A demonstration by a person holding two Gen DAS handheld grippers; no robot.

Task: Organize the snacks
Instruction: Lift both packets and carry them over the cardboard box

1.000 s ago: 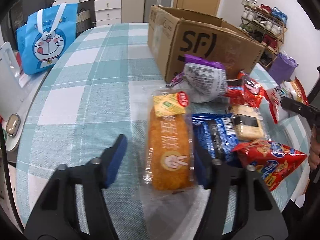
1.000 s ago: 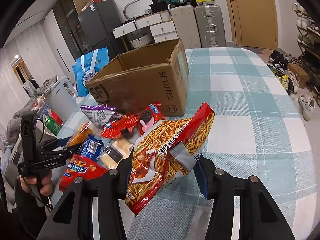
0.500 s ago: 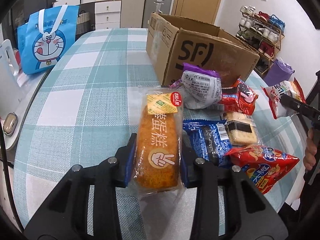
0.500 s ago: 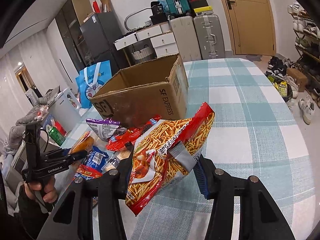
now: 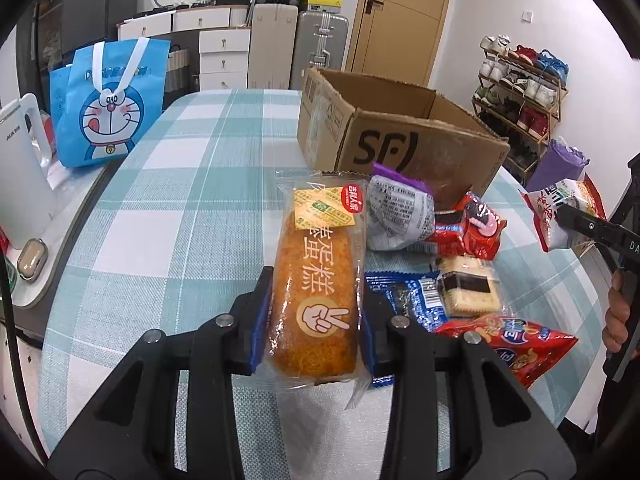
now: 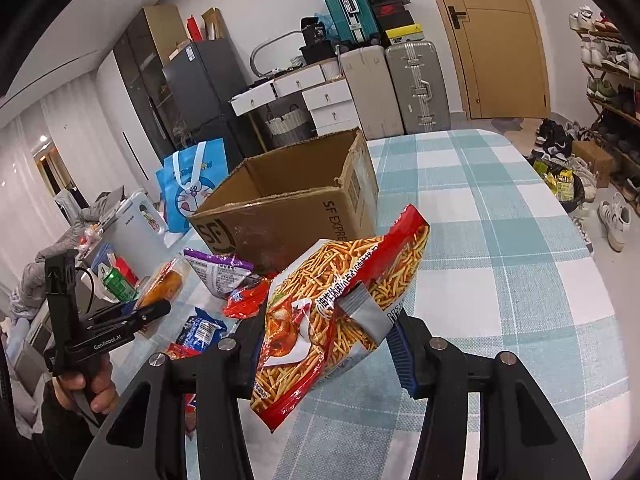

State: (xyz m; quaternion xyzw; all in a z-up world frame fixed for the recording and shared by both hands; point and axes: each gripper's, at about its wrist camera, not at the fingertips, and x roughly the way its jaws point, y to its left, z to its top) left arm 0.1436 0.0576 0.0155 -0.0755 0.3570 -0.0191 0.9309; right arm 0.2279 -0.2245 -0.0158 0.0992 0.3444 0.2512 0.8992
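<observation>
Between the left gripper's [image 5: 314, 320] blue fingers [image 5: 259, 322] sits a wrapped sponge cake [image 5: 316, 280], pinched at its sides and clear of the checked worktop [image 5: 168, 220] — ready, by the look of it, for carrying. The right gripper [image 6: 326, 344] likewise pinches a red bag of potato sticks [image 6: 340, 300] aloft. Beyond both, the open cardboard box [image 5: 400, 136] waits just behind the loose snack pile [image 5: 452, 264] — probably their destination.

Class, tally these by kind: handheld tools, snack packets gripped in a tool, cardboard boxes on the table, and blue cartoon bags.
Tools: 2 (left tool, right tool)
Gripped snack packets: 2 (cake packet, fries bag)
Cardboard boxes: 1 (cardboard box)
Blue cartoon bags: 1 (blue cartoon bag)
Total: 6
</observation>
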